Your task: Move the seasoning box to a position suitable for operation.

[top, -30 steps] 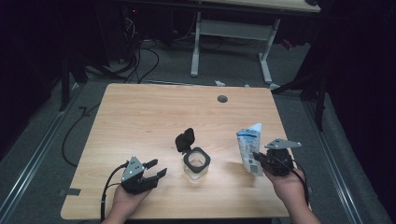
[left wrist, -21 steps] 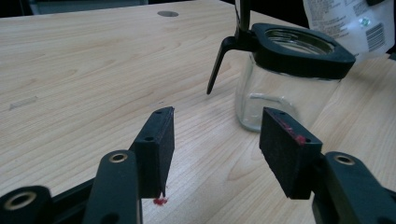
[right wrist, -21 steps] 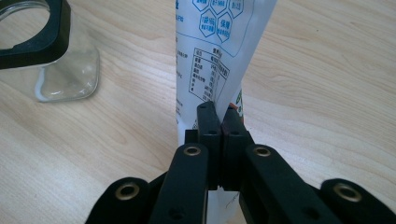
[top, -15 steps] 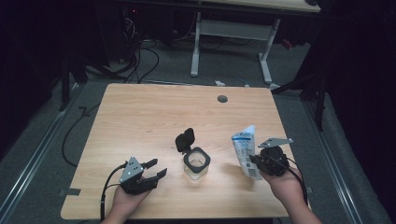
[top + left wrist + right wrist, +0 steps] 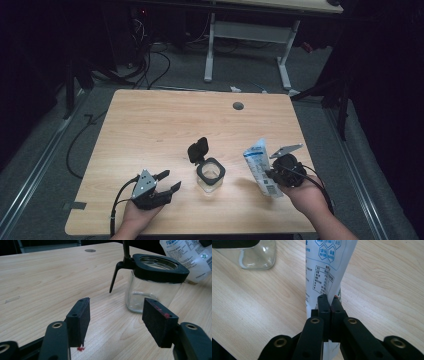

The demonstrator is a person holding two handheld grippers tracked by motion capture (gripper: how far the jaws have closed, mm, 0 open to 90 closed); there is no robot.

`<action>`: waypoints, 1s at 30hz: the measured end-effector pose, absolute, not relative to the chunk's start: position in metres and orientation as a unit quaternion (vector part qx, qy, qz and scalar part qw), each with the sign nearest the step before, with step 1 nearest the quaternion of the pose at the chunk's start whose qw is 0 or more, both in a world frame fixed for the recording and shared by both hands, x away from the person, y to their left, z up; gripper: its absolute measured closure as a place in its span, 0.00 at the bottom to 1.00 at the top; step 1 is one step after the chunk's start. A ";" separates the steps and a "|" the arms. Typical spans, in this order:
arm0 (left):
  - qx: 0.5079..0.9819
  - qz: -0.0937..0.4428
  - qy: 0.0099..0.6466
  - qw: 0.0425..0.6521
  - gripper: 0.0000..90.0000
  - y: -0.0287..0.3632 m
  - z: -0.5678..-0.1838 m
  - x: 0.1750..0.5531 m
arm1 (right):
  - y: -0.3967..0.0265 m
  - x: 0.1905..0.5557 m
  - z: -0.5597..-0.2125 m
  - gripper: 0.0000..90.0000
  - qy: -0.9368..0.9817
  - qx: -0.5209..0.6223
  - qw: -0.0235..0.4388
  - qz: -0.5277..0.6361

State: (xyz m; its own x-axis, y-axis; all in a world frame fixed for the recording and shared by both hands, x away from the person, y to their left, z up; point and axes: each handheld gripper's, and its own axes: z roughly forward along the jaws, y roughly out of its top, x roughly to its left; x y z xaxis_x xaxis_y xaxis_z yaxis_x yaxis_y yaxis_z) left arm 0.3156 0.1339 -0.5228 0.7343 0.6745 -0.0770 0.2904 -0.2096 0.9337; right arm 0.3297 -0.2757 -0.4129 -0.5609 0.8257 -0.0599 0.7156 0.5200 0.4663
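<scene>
While the pouch stands pinched:
Right tongs (image 5: pixel 329 301): clamped on white pouch (image 5: pixel 260 165).
Left tongs (image 5: pixel 117 320): just spreading, nothing between, near glass jar (image 5: pixel 152 287) on bench (image 5: pixel 160 125).

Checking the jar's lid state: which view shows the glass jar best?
The left gripper view: the glass jar sits close, black rim open, lid hinged up. The high view shows it small; the right gripper view catches a bottom corner.

— What's ahead of your left gripper (image 5: pixel 116 315)?

— My jaws have just been opening, nothing between them. Past the right one a glass jar (image 5: pixel 150 290) stands on the table (image 5: pixel 50 277), black rim, lid hinged up. A white pouch (image 5: pixel 187 257) is behind it.
</scene>
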 end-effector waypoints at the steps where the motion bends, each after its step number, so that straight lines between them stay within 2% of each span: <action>1: 0.758 0.177 0.317 0.542 0.44 0.134 -0.523 0.315 | -0.276 0.330 -0.413 1.00 0.861 0.448 0.138 0.199; 30: 0.756 0.176 0.317 0.545 0.43 0.138 -0.523 0.315 | -0.258 0.343 -0.402 1.00 0.891 0.433 0.078 0.108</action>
